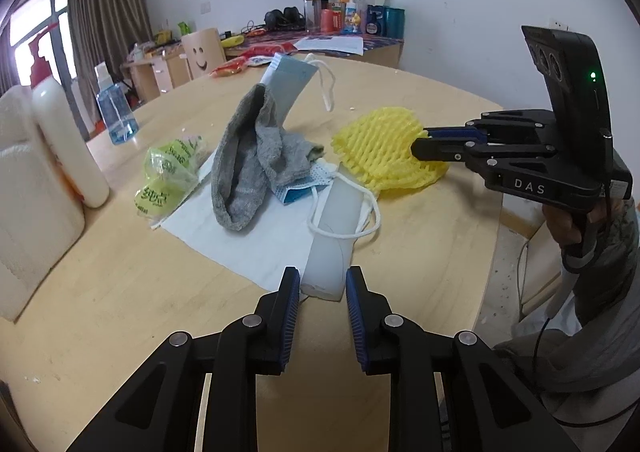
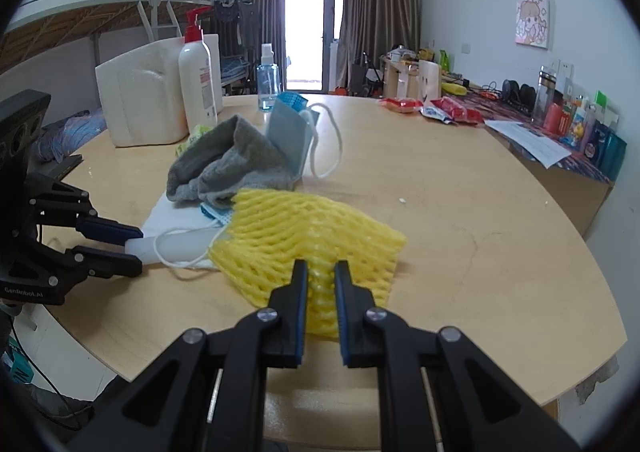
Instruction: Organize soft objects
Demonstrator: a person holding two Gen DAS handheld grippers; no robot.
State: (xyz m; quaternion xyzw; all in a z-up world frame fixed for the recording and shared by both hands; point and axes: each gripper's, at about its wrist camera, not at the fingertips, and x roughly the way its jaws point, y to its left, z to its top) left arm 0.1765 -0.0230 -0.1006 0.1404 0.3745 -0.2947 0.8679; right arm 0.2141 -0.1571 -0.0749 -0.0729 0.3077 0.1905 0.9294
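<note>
Right gripper (image 2: 321,272) pinches the near edge of the yellow foam net (image 2: 304,228); its long axis runs left–right. Left gripper (image 1: 322,279), fingers spread, flanks the white mask (image 1: 334,244).

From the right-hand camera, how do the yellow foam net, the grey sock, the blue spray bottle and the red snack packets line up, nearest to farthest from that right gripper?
1. Yellow foam net: between the right gripper fingers.
2. Grey sock: just beyond the net, to the left.
3. Blue spray bottle at far left and red snack packets at far right: both near the table's far edge, too close to rank.
</note>
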